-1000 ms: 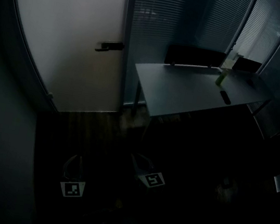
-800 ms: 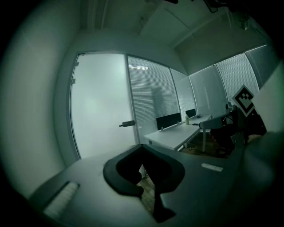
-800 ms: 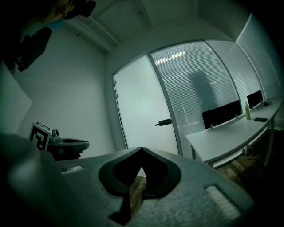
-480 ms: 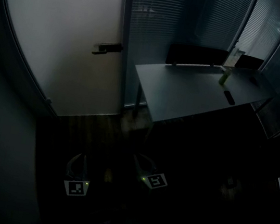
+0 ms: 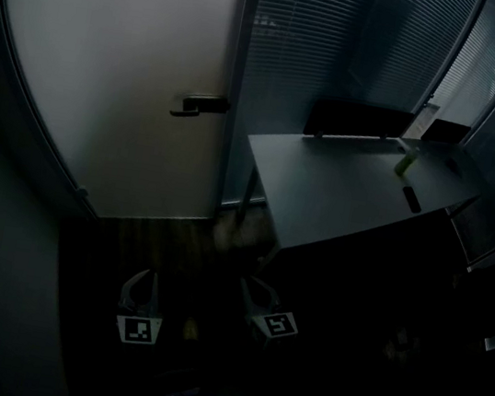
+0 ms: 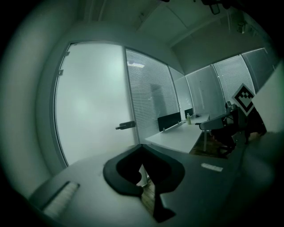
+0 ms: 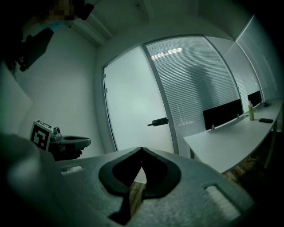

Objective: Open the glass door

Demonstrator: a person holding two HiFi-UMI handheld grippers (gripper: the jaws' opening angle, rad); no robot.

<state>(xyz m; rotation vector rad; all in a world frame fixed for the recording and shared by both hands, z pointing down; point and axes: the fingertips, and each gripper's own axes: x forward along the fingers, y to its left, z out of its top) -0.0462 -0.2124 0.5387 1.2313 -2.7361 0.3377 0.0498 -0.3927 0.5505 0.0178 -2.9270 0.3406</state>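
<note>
1. The glass door (image 5: 110, 68) is frosted and pale, a milky sheet that glows softly in a dim room; nothing can be seen through it.
2. It stands shut in a dark frame at the upper left of the head view, beyond a strip of wooden floor (image 5: 162, 239).
3. A dark lever handle (image 5: 201, 104) sits level on the door's right edge, about halfway up. Small fittings show on its left edge.
4. Just right of the door is a glass wall covered by slatted blinds (image 5: 347, 40). In front of that stands a grey desk (image 5: 341, 193) with a dark screen (image 5: 357, 121) along its far side and a green bottle (image 5: 407, 160) on top.
5. The left gripper (image 5: 142, 289) is low in the head view, well apart from the door. Its own view shows its fingers closed tip to tip with nothing between them.
6. The right gripper (image 5: 257, 295) is beside it, nearer the desk. Its fingers are closed together too and hold nothing.
7. Both gripper views look towards the door and neither gripper touches the handle.
</note>
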